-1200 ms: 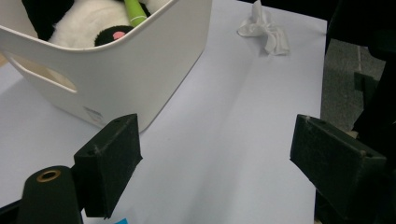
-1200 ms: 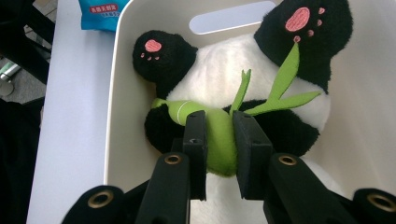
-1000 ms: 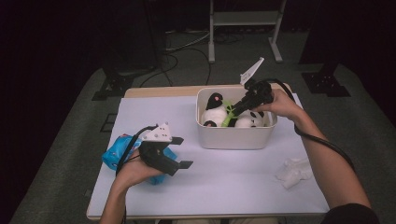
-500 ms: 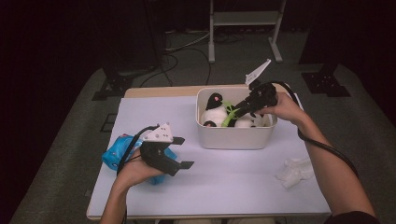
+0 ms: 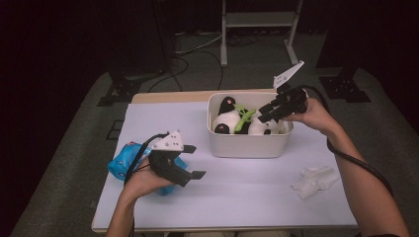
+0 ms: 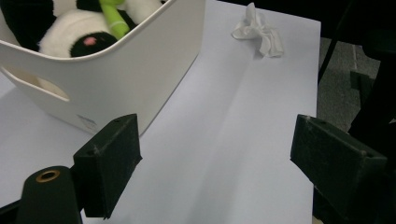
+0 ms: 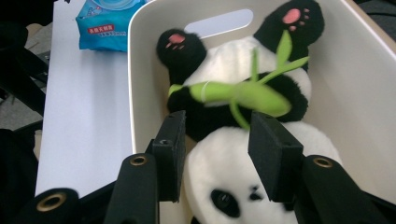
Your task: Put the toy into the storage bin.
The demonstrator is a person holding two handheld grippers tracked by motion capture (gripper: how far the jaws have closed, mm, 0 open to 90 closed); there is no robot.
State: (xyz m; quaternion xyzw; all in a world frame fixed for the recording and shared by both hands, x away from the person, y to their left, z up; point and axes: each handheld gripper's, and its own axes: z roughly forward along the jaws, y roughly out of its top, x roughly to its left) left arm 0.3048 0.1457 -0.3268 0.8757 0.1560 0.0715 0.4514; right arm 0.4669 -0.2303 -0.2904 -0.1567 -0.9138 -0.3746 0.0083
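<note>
A toy panda [image 7: 243, 121] lies in a white bin [image 5: 247, 144] near the worktop's [image 5: 237, 197] far edge. The right gripper [image 7: 217, 135] hovers above it; its jaws have just been opening, nothing between them, apparently releasing the toy. The left gripper [image 6: 215, 163] waits wide open and empty near the left edge.

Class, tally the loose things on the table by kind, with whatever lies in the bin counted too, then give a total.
White bin: 1
Panda plush toy: 1
Blue packet: 1
Crumpled white cloth: 1
Total: 4

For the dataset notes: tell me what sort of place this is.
Probably a lab or studio set up for recording. A small table stands on grey carpet in a dark room, with cables and metal stand legs behind it.
</note>
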